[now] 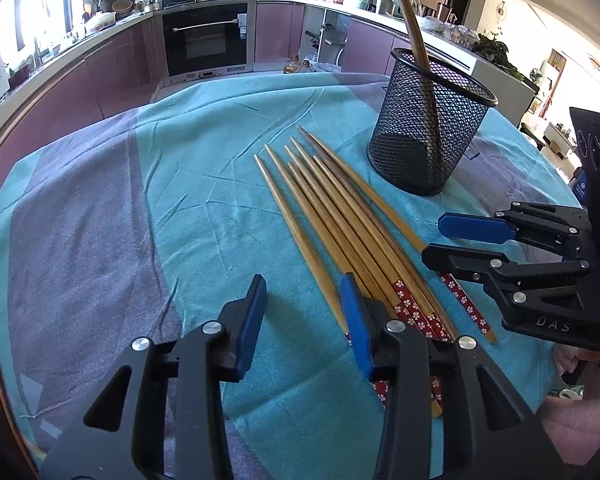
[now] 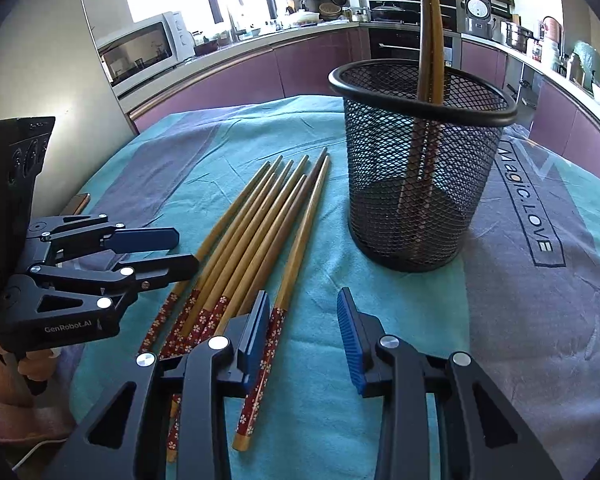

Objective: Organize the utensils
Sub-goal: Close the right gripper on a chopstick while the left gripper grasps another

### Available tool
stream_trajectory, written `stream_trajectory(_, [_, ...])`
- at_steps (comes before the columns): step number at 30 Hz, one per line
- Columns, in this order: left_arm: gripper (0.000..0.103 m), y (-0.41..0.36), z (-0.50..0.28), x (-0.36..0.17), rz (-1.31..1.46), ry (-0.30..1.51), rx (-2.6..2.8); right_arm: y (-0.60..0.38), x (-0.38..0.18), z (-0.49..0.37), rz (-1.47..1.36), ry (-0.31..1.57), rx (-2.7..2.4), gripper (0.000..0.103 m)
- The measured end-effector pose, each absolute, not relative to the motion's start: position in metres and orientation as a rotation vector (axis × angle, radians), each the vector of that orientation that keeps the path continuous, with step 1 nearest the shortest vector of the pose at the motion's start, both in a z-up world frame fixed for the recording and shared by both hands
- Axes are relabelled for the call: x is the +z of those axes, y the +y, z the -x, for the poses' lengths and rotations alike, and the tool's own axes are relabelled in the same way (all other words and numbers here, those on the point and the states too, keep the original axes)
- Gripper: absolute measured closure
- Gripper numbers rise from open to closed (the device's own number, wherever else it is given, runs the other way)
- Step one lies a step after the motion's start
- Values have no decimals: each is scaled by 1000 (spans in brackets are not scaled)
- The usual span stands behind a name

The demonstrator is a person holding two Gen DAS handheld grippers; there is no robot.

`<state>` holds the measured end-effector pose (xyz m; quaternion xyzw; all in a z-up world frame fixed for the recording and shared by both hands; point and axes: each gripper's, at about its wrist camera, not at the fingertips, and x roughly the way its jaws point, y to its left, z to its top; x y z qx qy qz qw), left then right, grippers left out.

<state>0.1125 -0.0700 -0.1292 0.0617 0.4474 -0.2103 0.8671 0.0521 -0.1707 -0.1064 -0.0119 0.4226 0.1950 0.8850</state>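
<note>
Both grippers gaping empty over bunched chopsticks, so could easily snag two at once or bump the mesh cup over.

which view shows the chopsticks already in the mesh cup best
The right wrist view: two chopsticks stand apart inside the mesh cup, traceable through the mesh to its floor. The left wrist view shows them overlapped as one dark curved stick, with the cup further off.
</note>
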Motion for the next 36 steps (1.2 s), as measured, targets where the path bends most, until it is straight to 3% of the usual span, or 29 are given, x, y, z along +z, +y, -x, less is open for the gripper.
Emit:
stream_trajectory(11, [72,-81,-142,-129,-143,971,-411,-149,-107,-78,95,878,368,72])
stream_trajectory(14, [79,-83,-149,-129,-141,975,-402,-145,-108,-85,94,878,359,77])
stream_trajectory(19, [89,-84,-153,-128,-108,981,-405,-149,-108,-85,62,883,368,95])
stream_trajectory(36, [95,-70,-131,-113,21,948,-438,-187,-88,-62,-96,829,458,97])
